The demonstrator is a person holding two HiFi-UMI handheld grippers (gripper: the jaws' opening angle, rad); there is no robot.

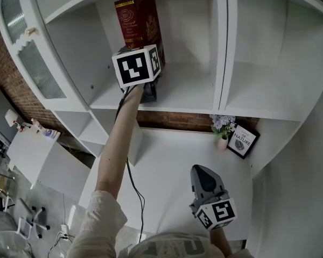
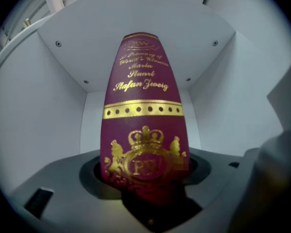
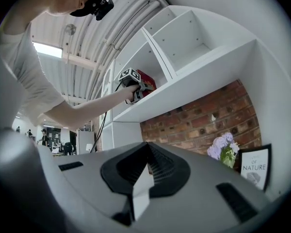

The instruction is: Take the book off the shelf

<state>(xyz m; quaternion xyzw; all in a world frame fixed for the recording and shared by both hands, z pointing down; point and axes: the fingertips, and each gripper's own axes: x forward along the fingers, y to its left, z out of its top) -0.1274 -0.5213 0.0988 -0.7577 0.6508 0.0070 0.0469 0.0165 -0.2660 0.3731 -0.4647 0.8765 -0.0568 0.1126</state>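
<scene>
A dark red book [image 1: 139, 26] with gold print stands upright in the upper left compartment of the white shelf [image 1: 188, 93]. My left gripper [image 1: 151, 86] is raised into that compartment and shut on the book's lower end. In the left gripper view the gold-crested spine [image 2: 143, 110] fills the space between the jaws of the left gripper [image 2: 148, 198]. My right gripper [image 1: 204, 177] hangs low above the white desk, shut and holding nothing. The right gripper view looks over the right gripper [image 3: 143, 174] up at the book [image 3: 148, 79] and the left gripper [image 3: 136, 89].
A framed print [image 1: 242, 140] and a small pot of lilac flowers [image 1: 223, 125] stand on the white desk [image 1: 172, 165] against a brick wall. A glass cabinet door [image 1: 27, 47] stands open at the left. A cable [image 1: 133, 190] trails from the left arm.
</scene>
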